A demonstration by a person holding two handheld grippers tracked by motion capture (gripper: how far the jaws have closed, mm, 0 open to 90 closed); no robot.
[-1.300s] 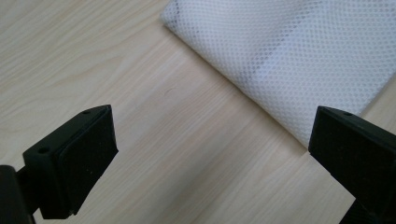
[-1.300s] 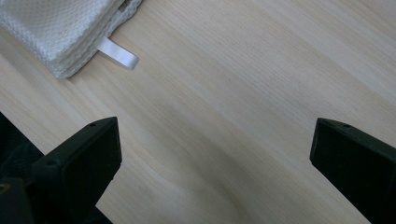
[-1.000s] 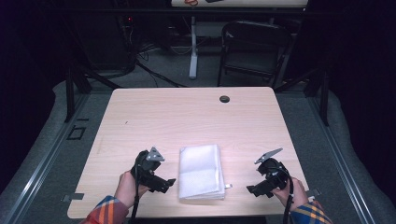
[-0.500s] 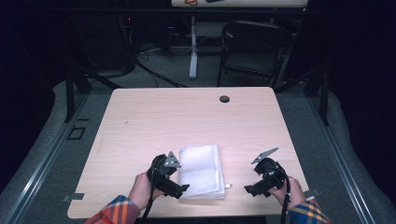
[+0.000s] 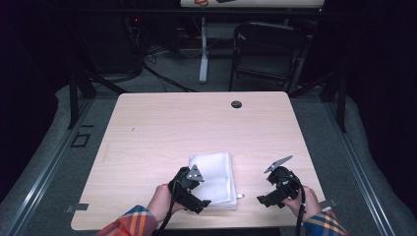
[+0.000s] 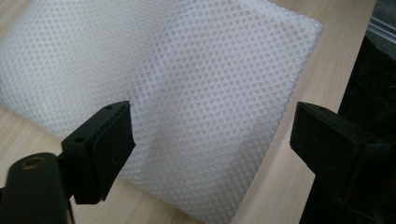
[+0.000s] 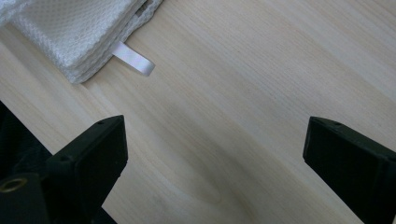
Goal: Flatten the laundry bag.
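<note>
A folded white mesh cloth (image 5: 215,172) lies on the wooden table (image 5: 196,123) near its front edge. My left gripper (image 5: 204,202) sits at the cloth's near left corner. In the left gripper view the cloth (image 6: 219,84) lies between the two black pads of my left gripper (image 6: 212,140); the jaws have just been closing, and the right pad still stands apart from the mesh. My right gripper (image 5: 264,200) hovers to the right of the cloth, open over bare wood (image 7: 215,154). The cloth's corner (image 7: 79,28) and its white tag loop (image 7: 135,59) lie beyond it.
A black round grommet (image 5: 236,104) sits near the table's far edge. Behind the table stand a dark chair (image 5: 265,49) and a white desk leg (image 5: 203,54) with cables on the floor. Bare wood stretches across the table's far half.
My left gripper has moved right, from beside the cloth onto its near left corner. The right gripper has stayed where it was.
</note>
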